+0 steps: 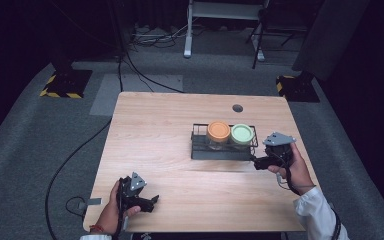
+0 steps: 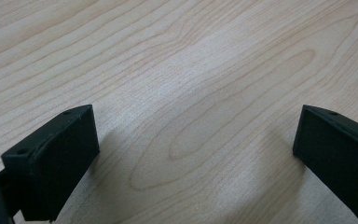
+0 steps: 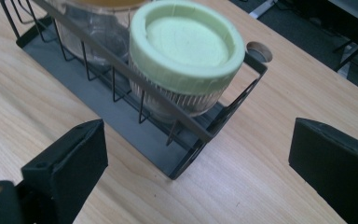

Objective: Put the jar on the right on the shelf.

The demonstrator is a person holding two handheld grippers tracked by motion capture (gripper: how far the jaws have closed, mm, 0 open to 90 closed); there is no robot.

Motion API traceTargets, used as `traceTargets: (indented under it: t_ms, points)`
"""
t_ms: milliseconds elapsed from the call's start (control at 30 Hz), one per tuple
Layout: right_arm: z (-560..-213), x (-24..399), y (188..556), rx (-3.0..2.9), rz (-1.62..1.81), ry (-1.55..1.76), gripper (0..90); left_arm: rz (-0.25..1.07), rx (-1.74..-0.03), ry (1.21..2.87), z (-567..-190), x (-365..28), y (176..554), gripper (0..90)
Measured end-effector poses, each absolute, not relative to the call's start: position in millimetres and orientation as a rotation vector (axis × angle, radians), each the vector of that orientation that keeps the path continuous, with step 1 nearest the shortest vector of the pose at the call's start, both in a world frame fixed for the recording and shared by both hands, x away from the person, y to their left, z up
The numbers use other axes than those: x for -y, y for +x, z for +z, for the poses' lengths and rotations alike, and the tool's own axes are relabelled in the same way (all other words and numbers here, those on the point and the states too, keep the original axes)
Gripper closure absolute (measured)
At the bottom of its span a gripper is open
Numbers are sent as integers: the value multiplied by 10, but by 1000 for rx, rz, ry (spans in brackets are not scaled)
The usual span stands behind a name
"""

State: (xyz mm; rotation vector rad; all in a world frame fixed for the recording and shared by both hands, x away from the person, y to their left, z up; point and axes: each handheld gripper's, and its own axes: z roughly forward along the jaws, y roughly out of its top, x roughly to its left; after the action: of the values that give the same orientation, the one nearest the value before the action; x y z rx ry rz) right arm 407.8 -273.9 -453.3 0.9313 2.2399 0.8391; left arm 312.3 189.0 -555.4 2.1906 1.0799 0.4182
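A dark wire rack stands right of the table's middle and holds two clear jars, one with an orange lid and one with a pale green lid. My right gripper hangs just off the rack's near right corner, jaws wide open and empty. In the right gripper view the green-lidded jar sits at the rack's end, just beyond the gripper, with the orange-lidded jar behind it. My left gripper rests near the front left edge, open over bare wood.
A round cable hole pierces the tabletop behind the rack. Cables, a yellow-and-black striped base and white stand legs lie on the grey carpet beyond the table. Bare wood spans the table's left half.
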Motion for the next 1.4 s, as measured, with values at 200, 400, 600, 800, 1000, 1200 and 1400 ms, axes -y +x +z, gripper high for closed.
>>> traceTargets:
  t_ms: [200, 400, 600, 800, 1000, 1200, 1400]
  points:
    - [-4638, 2774, 4020, -2256, 808, 925, 44, 418, -1080, 2191, -5554, -1890, 3124, 0]
    - [-4709, 2822, 3961, -2262, 785, 922, 44, 420, -1078, 2192, -5553, -1891, 3125, 0]
    - [-4768, 2862, 3895, -2273, 758, 909, 44, 418, -1079, 2191, -5554, -1890, 3125, 0]
    - [-4822, 2912, 3835, -2282, 730, 903, 44, 420, -1078, 2192, -5553, -1891, 3125, 0]
    - [-4878, 2996, 3761, -2276, 726, 916, 44, 420, -1078, 2193, -5553, -1890, 3126, 0]
    - [-4984, 3078, 3691, -2267, 693, 908, 41, 420, -1078, 2192, -5553, -1890, 3126, 0]
    - [-5092, 3166, 3636, -2274, 672, 930, 41, 420, -1078, 2193, -5553, -1890, 3126, 0]
